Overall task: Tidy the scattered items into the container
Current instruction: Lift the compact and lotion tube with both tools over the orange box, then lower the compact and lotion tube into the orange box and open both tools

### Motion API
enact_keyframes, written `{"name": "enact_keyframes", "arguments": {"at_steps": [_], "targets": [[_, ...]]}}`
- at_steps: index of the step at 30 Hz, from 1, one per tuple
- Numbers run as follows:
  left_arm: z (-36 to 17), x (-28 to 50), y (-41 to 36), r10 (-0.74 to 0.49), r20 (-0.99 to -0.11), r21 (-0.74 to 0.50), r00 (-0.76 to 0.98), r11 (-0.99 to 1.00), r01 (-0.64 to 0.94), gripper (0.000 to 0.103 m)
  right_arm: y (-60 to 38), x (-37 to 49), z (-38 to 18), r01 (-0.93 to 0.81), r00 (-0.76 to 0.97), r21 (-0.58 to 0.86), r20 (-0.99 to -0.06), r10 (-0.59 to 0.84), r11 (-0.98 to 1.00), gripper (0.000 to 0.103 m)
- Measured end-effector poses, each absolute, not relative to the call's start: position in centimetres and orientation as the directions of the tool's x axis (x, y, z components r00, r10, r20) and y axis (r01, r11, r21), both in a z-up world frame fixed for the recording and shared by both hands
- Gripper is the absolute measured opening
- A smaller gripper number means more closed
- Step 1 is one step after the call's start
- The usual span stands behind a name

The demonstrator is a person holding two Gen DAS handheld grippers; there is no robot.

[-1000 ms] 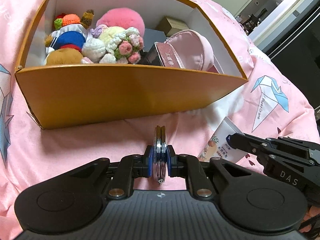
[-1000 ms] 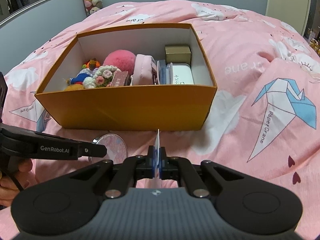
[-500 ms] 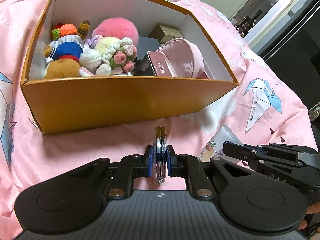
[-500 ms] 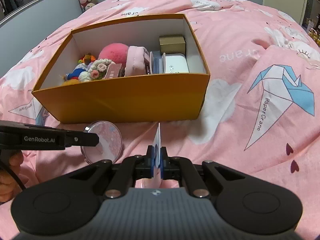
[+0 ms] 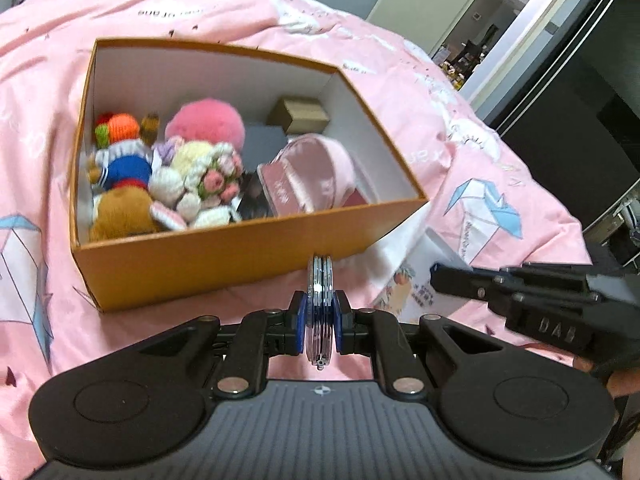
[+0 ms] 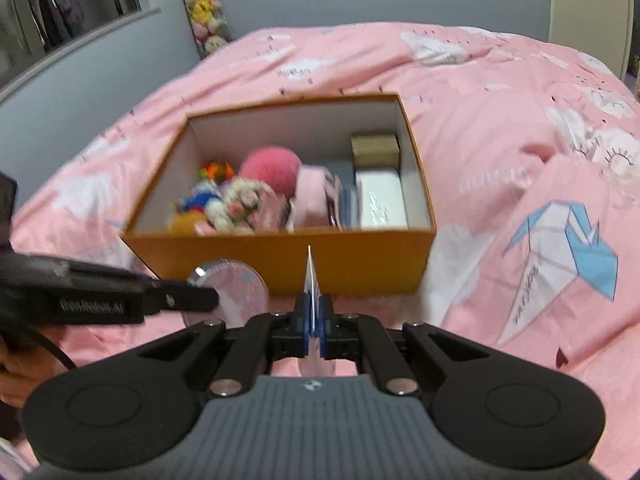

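Mirror (image 5: pixel 319 312), round compact, pinched edge-on in my left tongs (image 5: pixel 319 322), disc upright, flat faces sideways so it can drop into a gap. Right tongs (image 6: pixel 313 326) clamp a flat sachet (image 6: pixel 310 280), long axis up, thin edge forward. Both are raised just short of the orange box (image 6: pixel 348 258) front wall, on the pink bedspread (image 6: pixel 500 92); box nearly full.

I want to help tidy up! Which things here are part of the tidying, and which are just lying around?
Part of the job:
- round mirror in the left hand-held gripper
- flat sachet in the right hand-held gripper
- orange box

Just lying about:
- pink duvet
- plush toys by the wall
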State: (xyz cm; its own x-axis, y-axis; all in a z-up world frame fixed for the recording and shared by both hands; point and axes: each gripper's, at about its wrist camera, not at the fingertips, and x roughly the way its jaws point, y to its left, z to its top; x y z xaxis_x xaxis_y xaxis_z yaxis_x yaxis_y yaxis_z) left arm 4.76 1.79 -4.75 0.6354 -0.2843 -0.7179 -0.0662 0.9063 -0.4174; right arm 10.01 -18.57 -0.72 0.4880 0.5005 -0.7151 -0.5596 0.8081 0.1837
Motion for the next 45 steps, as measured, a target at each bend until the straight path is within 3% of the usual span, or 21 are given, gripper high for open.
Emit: {"name": "enact_keyframes", "arguments": {"at_steps": [8, 16, 24, 31, 36, 45], "targets": [[-1.0, 4.6, 3.0, -0.292, -0.666, -0.431, 0.686, 0.902, -0.034, 0.015, -18.3, 11.4, 4.6, -0.624, 0.511, 0.208, -0.621, 0.594, 0.753, 0.005], [1.5, 5.6, 6.1, -0.205, -0.636, -0.404, 0.744, 0.910, -0.095, 0.015, -16.5, 15.0, 8.0, -0.662, 0.565, 0.186, -0.512, 0.647, 0.726, 0.005], [2.1, 8.6, 8.6, -0.133, -0.645, -0.356, 0.753, 0.923, -0.143, 0.015, -13.3, 21.1, 7.2, -0.664, 0.555, 0.213, -0.502, 0.663, 0.717, 0.004], [0.8, 11.6, 10.3, -0.106, -0.672, -0.335, 0.733, 0.926, -0.173, 0.015, -9.7, 25.8, 4.0, -0.722, 0.536, 0.116, -0.531, 0.657, 0.683, 0.005], [0.4, 12.9, 11.1, -0.098, -0.690, -0.314, 0.717, 0.933, -0.174, 0.015, -7.5, 27.8, 2.0, -0.854, 0.430, 0.013, -0.547, 0.719, 0.520, 0.004], [0.4, 15.3, 12.5, -0.040, -0.707, -0.218, 0.706, 0.962, -0.163, 0.015, -3.6, 28.1, 0.1, -0.924, 0.350, -0.347, -0.596, 0.722, 0.162, 0.004]]}}
